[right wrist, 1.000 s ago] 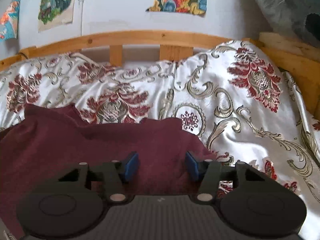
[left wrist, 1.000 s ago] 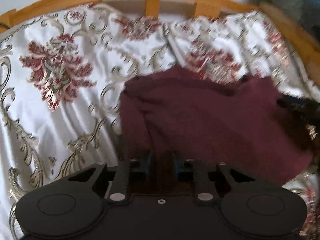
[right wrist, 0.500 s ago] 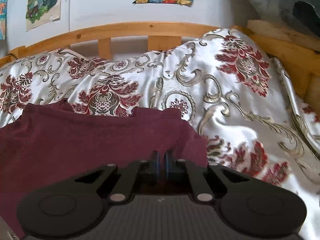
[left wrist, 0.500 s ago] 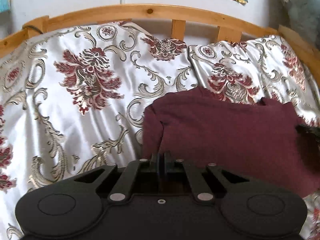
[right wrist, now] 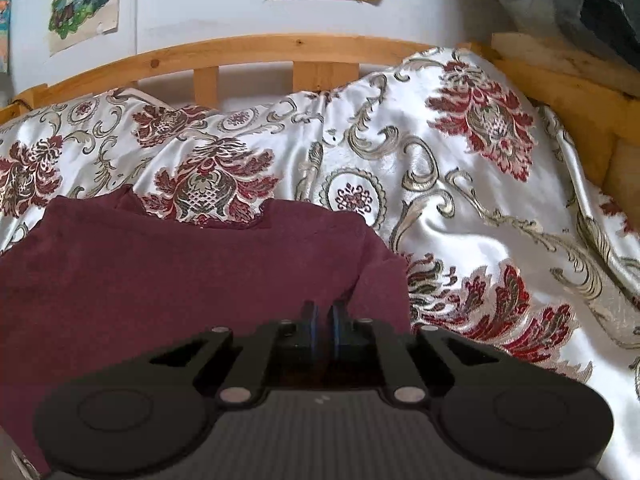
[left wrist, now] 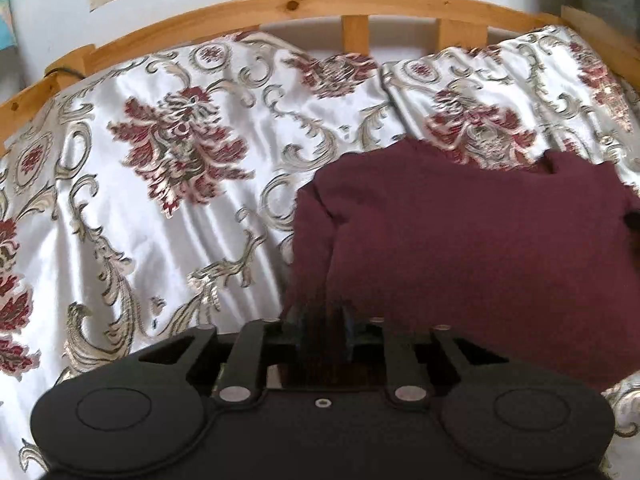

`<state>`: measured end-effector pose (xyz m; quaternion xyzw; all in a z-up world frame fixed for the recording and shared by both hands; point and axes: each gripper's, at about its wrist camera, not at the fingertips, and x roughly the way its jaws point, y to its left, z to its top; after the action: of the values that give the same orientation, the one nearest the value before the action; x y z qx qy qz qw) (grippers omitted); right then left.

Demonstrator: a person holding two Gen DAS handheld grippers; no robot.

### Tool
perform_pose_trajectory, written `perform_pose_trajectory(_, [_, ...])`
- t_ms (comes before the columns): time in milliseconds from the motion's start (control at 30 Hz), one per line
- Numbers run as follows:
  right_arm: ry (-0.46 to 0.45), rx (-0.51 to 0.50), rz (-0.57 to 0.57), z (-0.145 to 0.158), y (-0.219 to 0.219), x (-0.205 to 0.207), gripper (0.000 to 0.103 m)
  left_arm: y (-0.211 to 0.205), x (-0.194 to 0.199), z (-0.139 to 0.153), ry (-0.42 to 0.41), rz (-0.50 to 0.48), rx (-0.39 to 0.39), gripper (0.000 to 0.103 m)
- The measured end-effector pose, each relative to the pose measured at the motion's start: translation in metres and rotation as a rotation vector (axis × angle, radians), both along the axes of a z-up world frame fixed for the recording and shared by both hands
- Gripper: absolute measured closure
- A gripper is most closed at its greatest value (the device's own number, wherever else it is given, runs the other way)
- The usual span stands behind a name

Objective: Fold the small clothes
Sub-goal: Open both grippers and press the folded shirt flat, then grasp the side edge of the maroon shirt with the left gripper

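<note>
Item: dark maroon knit garment (left wrist: 460,240), lying flat on the white satin floral bedspread (left wrist: 160,220), long axis running across between both tongs.

Left gripper (left wrist: 322,320): at the garment's near left corner, jaws opening, cloth between them.

Right gripper (right wrist: 324,318): near right corner, pinched nearly closed on the hem, beginning to part.

Containers: none.

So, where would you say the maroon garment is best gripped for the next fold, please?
Probably at its two near corners, coming from the near edge. The maroon garment lies flat on the bedspread, so only its edges offer a pinchable fold. The right gripper is already shut on cloth at the near right corner; the left gripper, jaws opening, has cloth between them at the near left.
</note>
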<state>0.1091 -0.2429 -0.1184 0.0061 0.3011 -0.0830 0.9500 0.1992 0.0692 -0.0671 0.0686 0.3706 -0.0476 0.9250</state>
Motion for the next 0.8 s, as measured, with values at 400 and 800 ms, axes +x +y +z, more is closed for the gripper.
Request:
perform_pose_trajectory(400, [-0.086, -0.122, 0.129, 0.012, 0.037, -0.012, 0.025, 0.028, -0.003, 0.000, -0.041, -0.049, -0.139, 0.002])
perform_pose_trajectory(800, [-0.121, -0.246, 0.142, 0.014, 0.121, -0.040, 0.000, 0.052, 0.033, -0.028, 0.059, -0.080, -0.310, 0.005])
